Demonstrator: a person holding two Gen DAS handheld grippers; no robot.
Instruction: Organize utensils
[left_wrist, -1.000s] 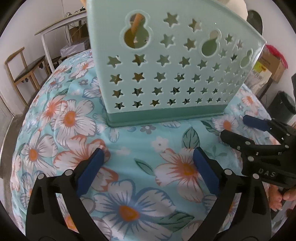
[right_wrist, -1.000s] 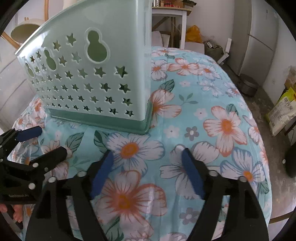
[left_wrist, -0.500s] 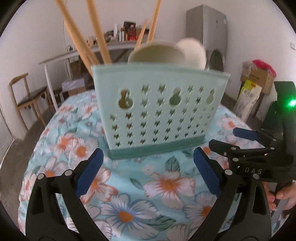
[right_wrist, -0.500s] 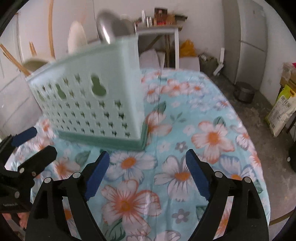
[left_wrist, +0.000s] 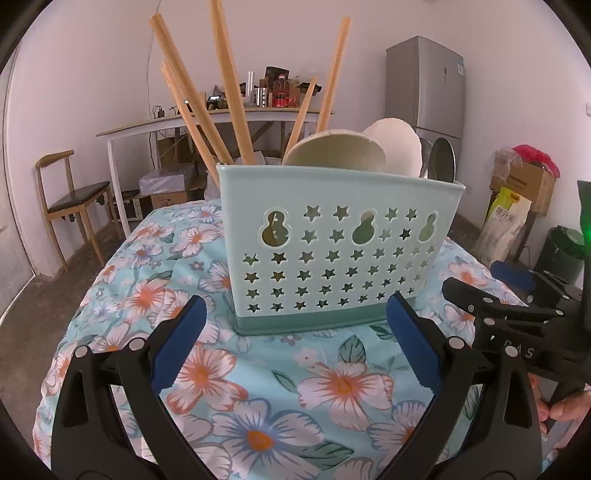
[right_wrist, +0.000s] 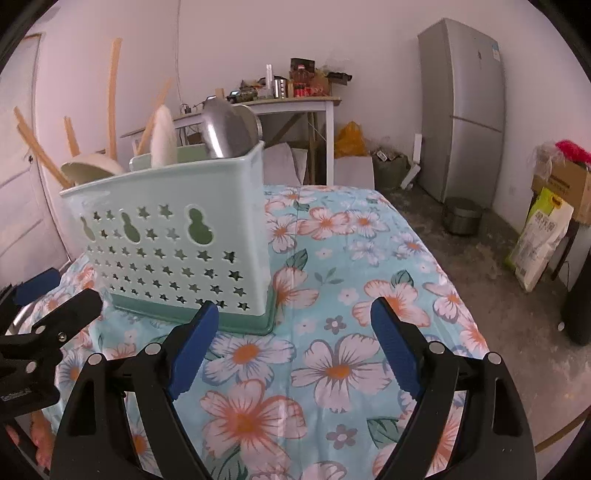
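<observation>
A mint-green utensil basket (left_wrist: 332, 254) (right_wrist: 173, 236) with star cut-outs stands on the floral tablecloth (left_wrist: 258, 387) (right_wrist: 351, 295). Several wooden chopsticks (left_wrist: 229, 92) stick out of its left end. Beige ladle bowls (left_wrist: 334, 149) and a steel spoon (right_wrist: 225, 129) rise from the rest. My left gripper (left_wrist: 295, 343) stands open just in front of the basket, nothing between its blue pads. My right gripper (right_wrist: 295, 347) is open too, off the basket's right front corner, holding nothing. Each gripper shows at the edge of the other's view.
Behind the table stand a white side table (left_wrist: 207, 125) with bottles, a wooden chair (left_wrist: 66, 199) at left and a grey fridge (right_wrist: 461, 107) at right. Boxes and bags (left_wrist: 517, 199) sit on the floor to the right. A hand (left_wrist: 565, 410) grips the right gripper's handle.
Both grippers rose and tilted up from the tablecloth. The basket's rim, the chopsticks and ladles and the room behind came into view. Jaws stayed open.
</observation>
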